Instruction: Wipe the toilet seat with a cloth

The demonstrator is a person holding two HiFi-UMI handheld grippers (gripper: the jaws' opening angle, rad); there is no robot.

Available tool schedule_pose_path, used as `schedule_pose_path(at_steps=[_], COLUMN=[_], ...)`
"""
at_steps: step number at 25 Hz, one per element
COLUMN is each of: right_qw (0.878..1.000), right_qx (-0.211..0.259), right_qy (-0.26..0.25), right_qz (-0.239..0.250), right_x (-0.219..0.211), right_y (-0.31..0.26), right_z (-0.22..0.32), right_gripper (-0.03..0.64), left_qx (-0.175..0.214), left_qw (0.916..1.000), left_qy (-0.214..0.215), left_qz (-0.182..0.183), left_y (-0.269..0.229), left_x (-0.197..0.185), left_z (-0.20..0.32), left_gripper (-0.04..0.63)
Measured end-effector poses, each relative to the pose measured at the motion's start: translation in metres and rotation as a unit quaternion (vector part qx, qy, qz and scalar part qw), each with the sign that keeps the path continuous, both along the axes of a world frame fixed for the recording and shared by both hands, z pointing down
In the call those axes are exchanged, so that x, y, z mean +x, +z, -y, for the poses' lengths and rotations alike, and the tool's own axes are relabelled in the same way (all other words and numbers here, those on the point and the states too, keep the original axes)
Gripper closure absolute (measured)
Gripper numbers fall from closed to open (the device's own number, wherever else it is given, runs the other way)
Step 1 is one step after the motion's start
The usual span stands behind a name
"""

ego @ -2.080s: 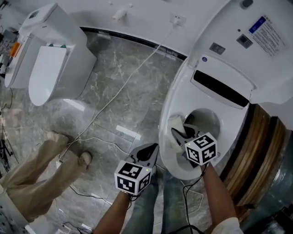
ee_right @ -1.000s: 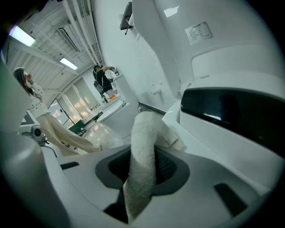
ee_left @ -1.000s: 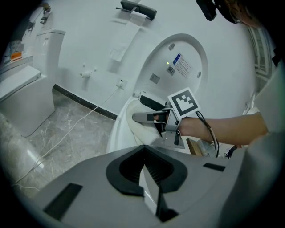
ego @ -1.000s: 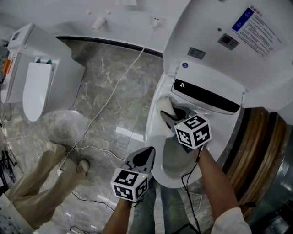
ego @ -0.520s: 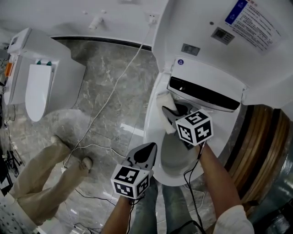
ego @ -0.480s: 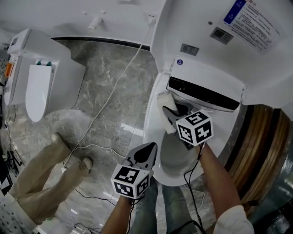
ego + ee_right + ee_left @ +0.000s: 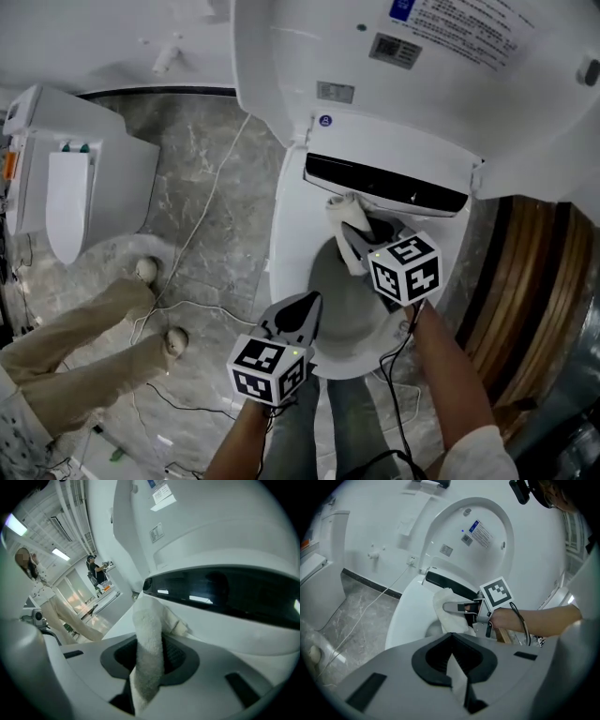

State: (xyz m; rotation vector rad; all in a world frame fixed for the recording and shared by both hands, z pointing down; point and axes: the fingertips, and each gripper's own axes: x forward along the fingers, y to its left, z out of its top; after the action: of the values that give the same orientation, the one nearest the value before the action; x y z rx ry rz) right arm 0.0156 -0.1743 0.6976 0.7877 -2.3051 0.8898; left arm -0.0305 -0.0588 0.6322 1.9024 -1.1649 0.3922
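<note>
The white toilet has its lid [image 7: 394,75] raised and its seat [image 7: 286,234] down. My right gripper [image 7: 352,230] is shut on a white cloth [image 7: 339,214], which rests on the back of the seat just below the black slot [image 7: 384,183]. In the right gripper view the cloth [image 7: 147,653] runs up between the jaws onto the seat [image 7: 117,625]. My left gripper [image 7: 302,305] is shut and holds nothing, hanging over the front left rim. Its own view shows the seat [image 7: 410,616], the cloth [image 7: 445,606] and the right gripper [image 7: 450,607] ahead.
A second toilet [image 7: 70,178] stands at the left on the marble floor. A person's legs in beige trousers [image 7: 75,337] are at the lower left. A white cable [image 7: 202,225] trails over the floor. Wooden panelling [image 7: 534,291] borders the toilet's right.
My right gripper has slid the cloth rightward along the back of the seat, from its left corner to below the black slot. The person's legs at the left have shifted.
</note>
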Motion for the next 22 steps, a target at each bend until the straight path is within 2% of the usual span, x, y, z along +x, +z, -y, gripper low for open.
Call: schedule_pose_path(at_steps=[6, 13, 22], right_qw=[1.000, 0.996, 0.979], right_qx=[-0.008, -0.028, -0.042], right_qy=[0.029, 0.090, 0.198], right_qz=[-0.002, 0.012, 0.038], right_x=[0.038, 0.088, 0.146], right_y=[0.002, 0.001, -0.013], right_z=[-0.005, -0.014, -0.011], right_gripper=[0.515, 0.515, 0.515], left_qx=[0.001, -0.007, -0.004], left_qw=[0.9997, 0.9983, 0.9961], left_qy=[0.026, 0.058, 0.088], left_qz=[-0.002, -0.005, -0.002], left_y=[0.002, 0.007, 0.007], left_x=[0.030, 0.059, 0.082], left_z=[0.007, 0.004, 0.007], left_gripper=[0.584, 0.584, 0.584])
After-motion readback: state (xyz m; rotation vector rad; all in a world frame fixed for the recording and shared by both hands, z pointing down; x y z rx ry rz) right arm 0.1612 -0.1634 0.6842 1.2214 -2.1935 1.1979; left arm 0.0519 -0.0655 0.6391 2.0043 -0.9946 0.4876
